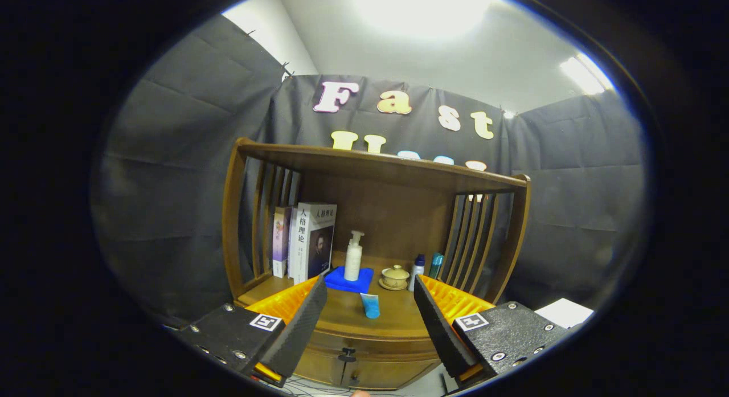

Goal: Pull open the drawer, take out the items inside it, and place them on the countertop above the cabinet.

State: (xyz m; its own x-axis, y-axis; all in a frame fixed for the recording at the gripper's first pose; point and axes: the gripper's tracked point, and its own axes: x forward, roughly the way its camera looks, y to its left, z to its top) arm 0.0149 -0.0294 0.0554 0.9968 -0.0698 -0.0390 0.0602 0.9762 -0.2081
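Note:
A wooden cabinet stands ahead of me with its countertop [347,314] under a shelf with slatted sides. Its drawer front [364,351], with a dark handle [347,357], sits shut below the counter edge, between my fingers. A blue tube [371,305] lies on the countertop near the front. My gripper [370,323] is held open, wide apart, with nothing between its fingers, some way back from the cabinet.
On the countertop stand books [307,240] at the left, a white pump bottle [353,256] on a blue cloth [349,279], a small lidded cup [395,276] and two small bottles [427,267] at the right. A white object [564,312] lies right of the cabinet.

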